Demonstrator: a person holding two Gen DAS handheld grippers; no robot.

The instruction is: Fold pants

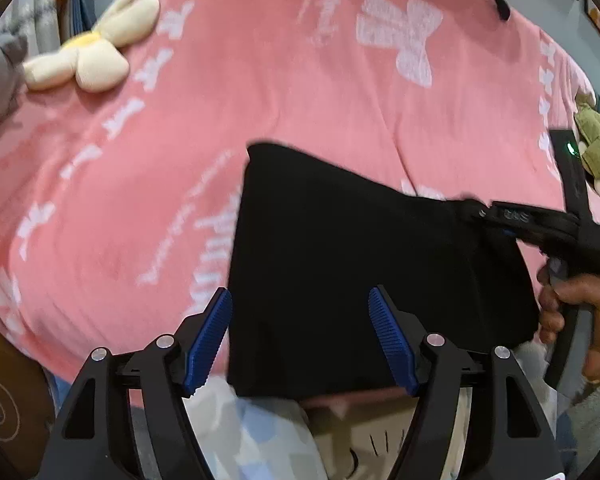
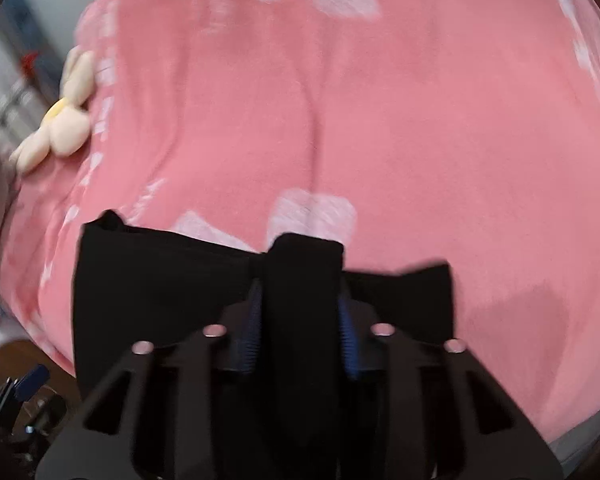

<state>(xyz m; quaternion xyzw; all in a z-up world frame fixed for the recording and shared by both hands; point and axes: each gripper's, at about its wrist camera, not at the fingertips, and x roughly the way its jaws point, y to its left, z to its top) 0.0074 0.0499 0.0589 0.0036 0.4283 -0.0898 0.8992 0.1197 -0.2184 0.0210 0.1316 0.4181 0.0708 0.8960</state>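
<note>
Soft even light, motion blur, fisheye warping

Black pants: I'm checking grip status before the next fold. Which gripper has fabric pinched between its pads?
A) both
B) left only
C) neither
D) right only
D: the right gripper clamps a bunched fold of the black pants, while the left gripper stands wide open with its pads clear of the cloth.

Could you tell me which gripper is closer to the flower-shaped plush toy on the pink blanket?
Left. The left gripper hangs open on the flower plush side; the right gripper, clamping the black pants, sits farther away.
</note>
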